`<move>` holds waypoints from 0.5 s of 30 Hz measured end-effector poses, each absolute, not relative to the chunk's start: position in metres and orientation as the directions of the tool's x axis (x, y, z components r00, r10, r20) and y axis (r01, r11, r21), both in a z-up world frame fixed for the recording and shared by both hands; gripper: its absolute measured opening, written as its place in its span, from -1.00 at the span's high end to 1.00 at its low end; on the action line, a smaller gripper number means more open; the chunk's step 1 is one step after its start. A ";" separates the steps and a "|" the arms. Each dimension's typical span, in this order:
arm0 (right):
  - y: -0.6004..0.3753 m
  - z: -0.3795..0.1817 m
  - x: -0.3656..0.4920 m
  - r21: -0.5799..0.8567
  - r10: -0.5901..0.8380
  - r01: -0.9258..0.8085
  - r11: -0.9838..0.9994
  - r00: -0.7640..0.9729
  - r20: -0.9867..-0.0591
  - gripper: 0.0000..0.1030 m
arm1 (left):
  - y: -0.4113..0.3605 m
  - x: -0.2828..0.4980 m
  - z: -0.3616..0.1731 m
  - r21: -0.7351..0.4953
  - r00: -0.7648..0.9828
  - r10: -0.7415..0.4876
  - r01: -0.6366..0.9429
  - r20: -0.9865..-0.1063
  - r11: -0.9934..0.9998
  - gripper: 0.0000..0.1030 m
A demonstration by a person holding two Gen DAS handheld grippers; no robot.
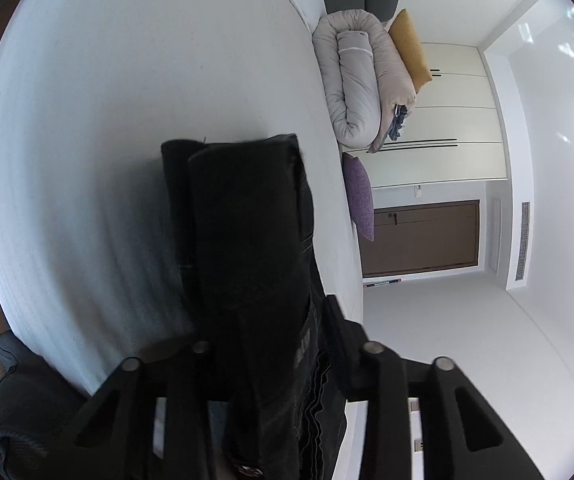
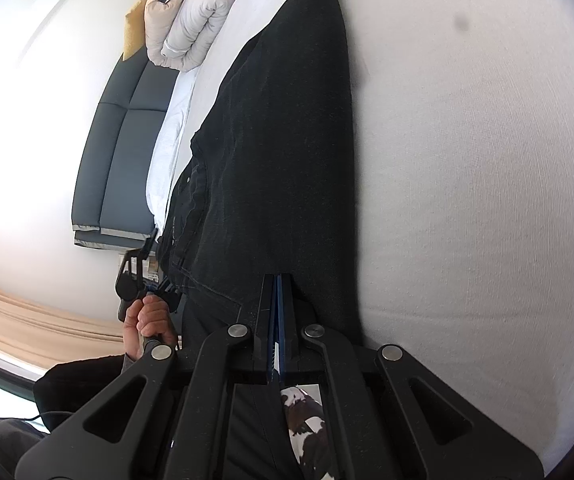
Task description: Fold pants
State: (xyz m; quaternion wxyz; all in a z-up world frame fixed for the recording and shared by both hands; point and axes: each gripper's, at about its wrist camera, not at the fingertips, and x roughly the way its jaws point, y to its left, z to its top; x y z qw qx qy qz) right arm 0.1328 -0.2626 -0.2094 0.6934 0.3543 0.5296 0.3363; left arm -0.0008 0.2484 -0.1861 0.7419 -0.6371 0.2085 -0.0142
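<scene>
Black pants [image 2: 279, 140] lie lengthwise on a white bed [image 2: 467, 200], legs stretching away from me. My right gripper [image 2: 277, 280] is shut, its blue pads pressed together on the near edge of the pants. In the left wrist view the pants [image 1: 247, 220] rise as a thick folded bundle between the fingers of my left gripper [image 1: 287, 320]; the right finger [image 1: 337, 320] presses against the cloth and the other finger is hidden behind it. The right wrist view also shows the left gripper [image 2: 149, 246] at the waist side of the pants, held by a hand [image 2: 147, 320].
A rolled grey duvet [image 1: 355, 88], a mustard pillow [image 1: 409, 50] and a purple pillow [image 1: 361, 196] sit at the bed's far end. A dark headboard [image 2: 119, 152] stands by the wall. A brown door [image 1: 423, 236] and white cabinets [image 1: 459, 120] are beyond.
</scene>
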 end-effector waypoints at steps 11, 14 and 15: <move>-0.209 -0.119 0.151 0.758 0.809 -0.284 0.587 0.242 -0.536 -0.22 | 0.251 -0.006 -0.195 -0.951 0.926 -0.247 -0.243 -0.286 0.189 0.72; -0.166 -0.108 0.178 0.764 0.826 -0.314 0.563 0.197 -0.528 -0.29 | 0.250 -0.006 -0.196 -0.951 0.927 -0.243 -0.244 -0.287 0.191 0.72; -0.148 -0.109 0.188 0.764 0.827 -0.319 0.560 0.170 -0.536 -0.28 | 0.250 -0.004 -0.195 -0.949 0.927 -0.240 -0.246 -0.289 0.195 0.72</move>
